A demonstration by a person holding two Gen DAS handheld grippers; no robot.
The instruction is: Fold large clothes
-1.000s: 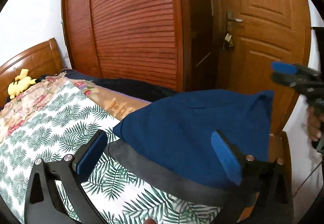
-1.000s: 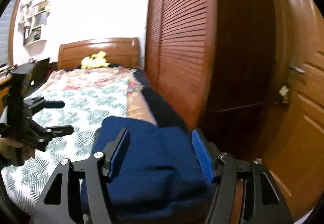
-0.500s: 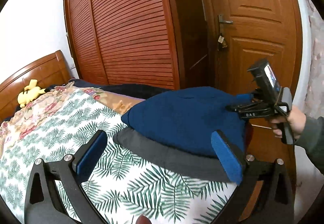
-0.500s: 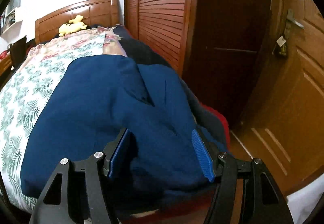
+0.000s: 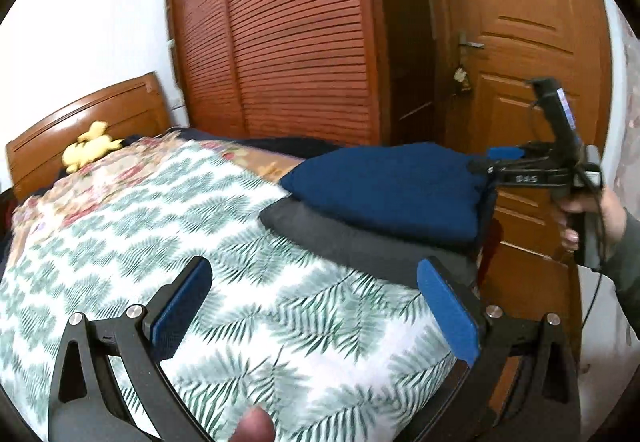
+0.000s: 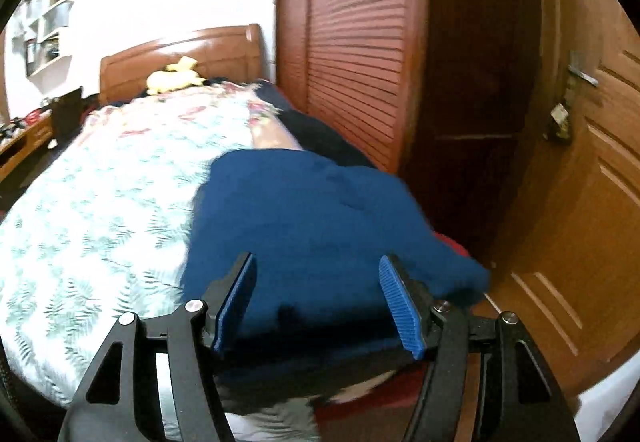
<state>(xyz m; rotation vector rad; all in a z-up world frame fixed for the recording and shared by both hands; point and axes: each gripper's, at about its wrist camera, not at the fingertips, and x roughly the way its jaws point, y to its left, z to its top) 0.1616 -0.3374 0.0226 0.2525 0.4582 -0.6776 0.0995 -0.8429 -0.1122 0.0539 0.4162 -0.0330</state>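
A folded blue garment (image 5: 384, 186) (image 6: 304, 210) lies on a dark grey garment (image 5: 340, 238) at the bed's foot corner beside the door. My left gripper (image 5: 312, 270) stands open over the leaf-print bedspread (image 5: 160, 226), short of the grey garment, with nothing between its fingers. My right gripper (image 6: 317, 262) (image 5: 490, 160) is at the blue garment's near edge. Its jaws are opening, and the blue cloth lies between and beneath the pads, which are not pressing on it. A hand holds that gripper at the right of the left wrist view.
A yellow plush toy (image 5: 90, 152) (image 6: 174, 76) sits by the wooden headboard (image 6: 180, 50). A slatted wardrobe (image 5: 288, 42) runs along the bed's far side, and a wooden door (image 5: 520, 62) stands close to the foot corner. Something red (image 6: 452, 246) shows under the clothes.
My left gripper has drawn back from the pile, which now looks smaller and farther. My right gripper came down to the blue garment's edge and its jaws have spread a little.
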